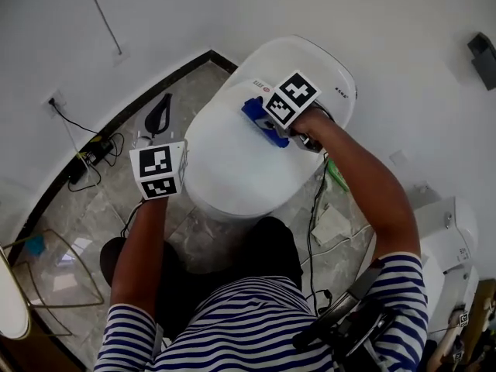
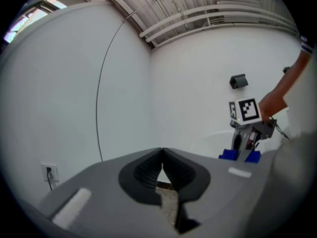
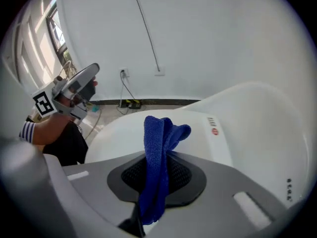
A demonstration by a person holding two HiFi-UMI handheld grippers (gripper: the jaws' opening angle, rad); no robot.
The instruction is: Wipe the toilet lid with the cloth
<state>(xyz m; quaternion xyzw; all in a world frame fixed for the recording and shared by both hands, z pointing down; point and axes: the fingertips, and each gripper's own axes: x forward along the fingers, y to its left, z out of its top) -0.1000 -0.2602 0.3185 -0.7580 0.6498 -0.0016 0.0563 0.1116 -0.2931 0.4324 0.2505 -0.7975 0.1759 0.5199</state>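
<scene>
The white toilet lid lies shut in the middle of the head view, with the tank behind it. My right gripper is over the back of the lid, shut on a blue cloth that touches the lid near the hinge. In the right gripper view the blue cloth stands folded between the jaws, above the lid. My left gripper hangs left of the toilet, off the lid; its jaws meet with nothing between them. The right gripper and cloth show far off there.
Grey marble floor surrounds the toilet. Cables and a wall socket lie at the left by the curved wall. A black brush-like object rests on the floor left of the toilet. A green item and paper lie at the right.
</scene>
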